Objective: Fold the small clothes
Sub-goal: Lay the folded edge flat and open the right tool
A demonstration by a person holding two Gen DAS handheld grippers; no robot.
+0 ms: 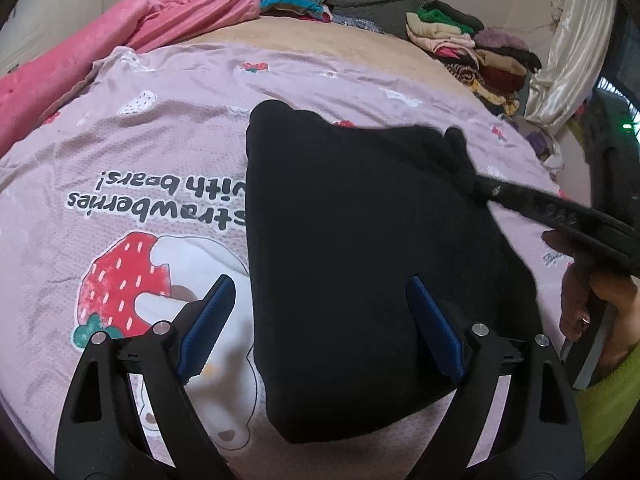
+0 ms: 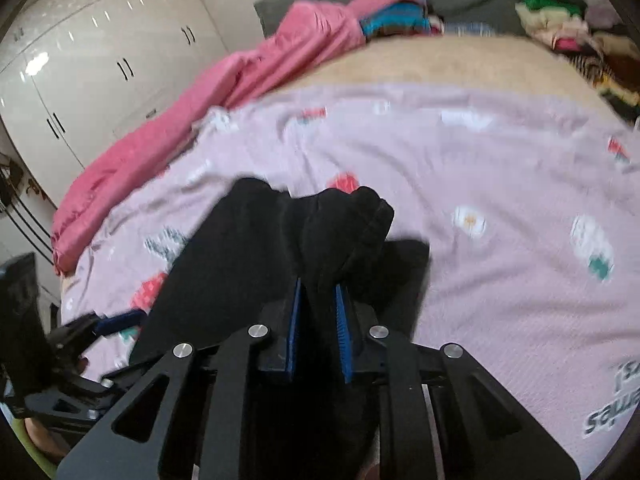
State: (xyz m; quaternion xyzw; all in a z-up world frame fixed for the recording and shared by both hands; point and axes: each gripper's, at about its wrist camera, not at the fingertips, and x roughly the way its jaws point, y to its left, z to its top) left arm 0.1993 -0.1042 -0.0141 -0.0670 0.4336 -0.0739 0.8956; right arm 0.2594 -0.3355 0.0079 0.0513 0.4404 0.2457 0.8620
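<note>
Soft black garment (image 2: 248, 264) bunches between right gripper (image 2: 318, 300) fingers.

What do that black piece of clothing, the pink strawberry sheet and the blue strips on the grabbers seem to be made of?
The black garment looks like soft, matte knit fabric: it bunches into limp folds where the right hand-held gripper pinches it. The pale pink strawberry-print bedsheet seems a thin woven or waffle-textured cotton, judging by its fine grid. The blue finger pads look like ribbed rubber or foam; which one is unclear.
</note>
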